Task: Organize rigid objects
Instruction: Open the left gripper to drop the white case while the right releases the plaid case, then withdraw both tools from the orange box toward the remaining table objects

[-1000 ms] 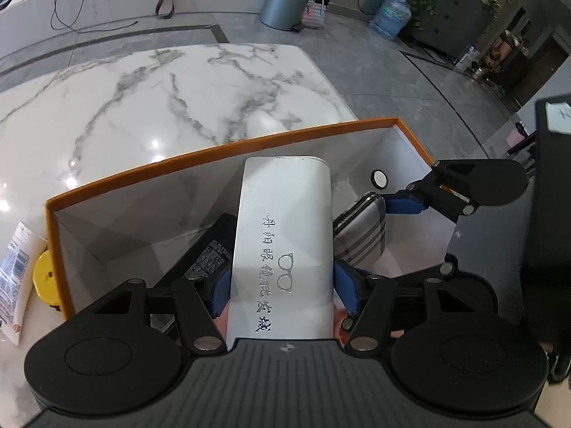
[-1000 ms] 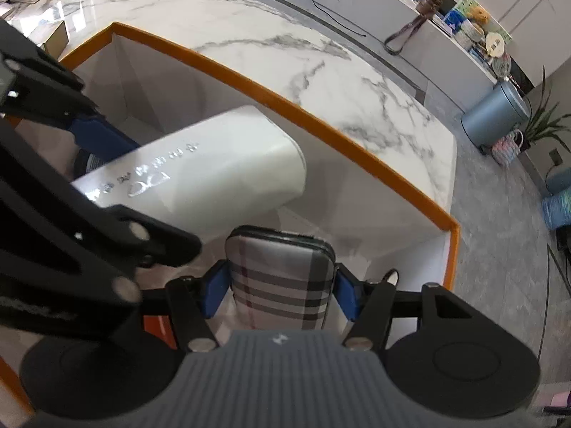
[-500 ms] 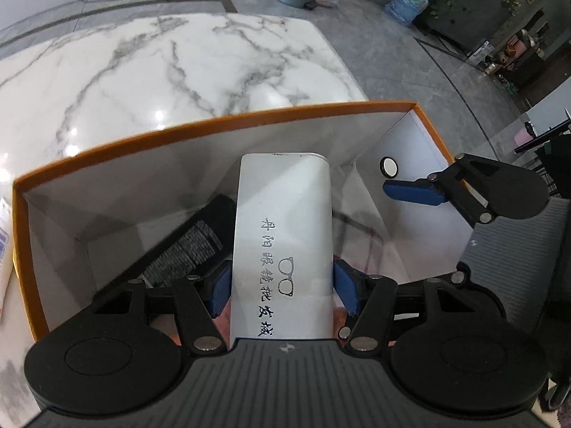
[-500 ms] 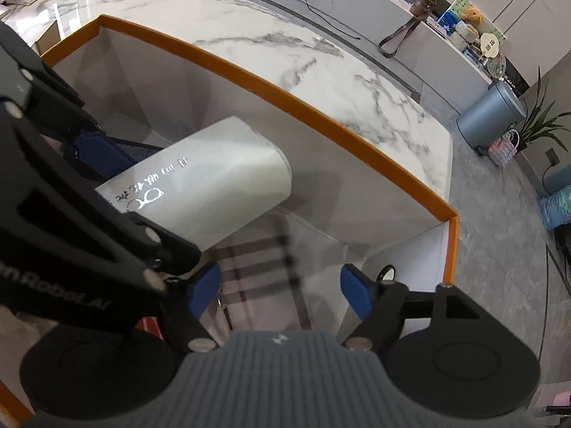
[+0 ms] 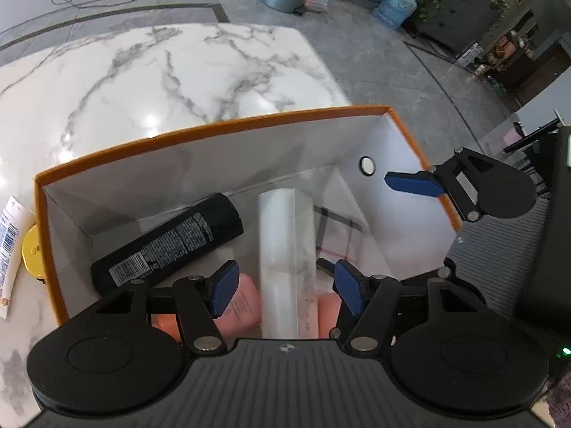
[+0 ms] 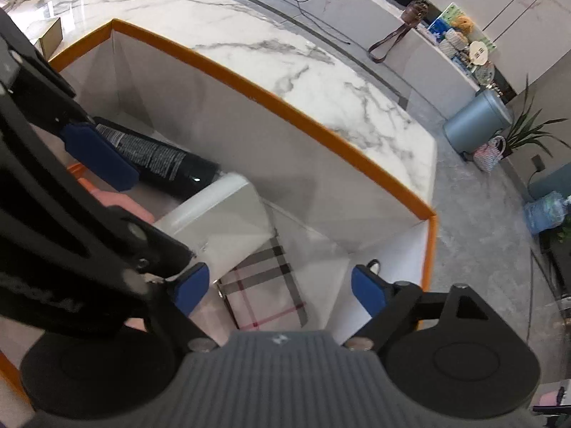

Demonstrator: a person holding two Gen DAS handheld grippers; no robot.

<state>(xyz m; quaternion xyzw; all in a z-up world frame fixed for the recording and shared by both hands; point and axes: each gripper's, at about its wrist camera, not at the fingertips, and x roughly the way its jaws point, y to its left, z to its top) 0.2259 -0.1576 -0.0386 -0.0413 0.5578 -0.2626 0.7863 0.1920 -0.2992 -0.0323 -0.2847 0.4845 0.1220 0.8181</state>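
White glasses case point(image 5: 285, 249) lies inside the orange-rimmed box point(image 5: 214, 128), between the black cylinder point(image 5: 167, 242) at 10 o'clock and the plaid case point(image 6: 264, 292) at 3 o'clock. Left gripper point(image 5: 283, 289) and right gripper point(image 6: 274, 289) both have fingers spread wide, holding nothing. Judged risk: a lifting finger could catch the white case and tip it. Pink items beneath are mostly hidden.
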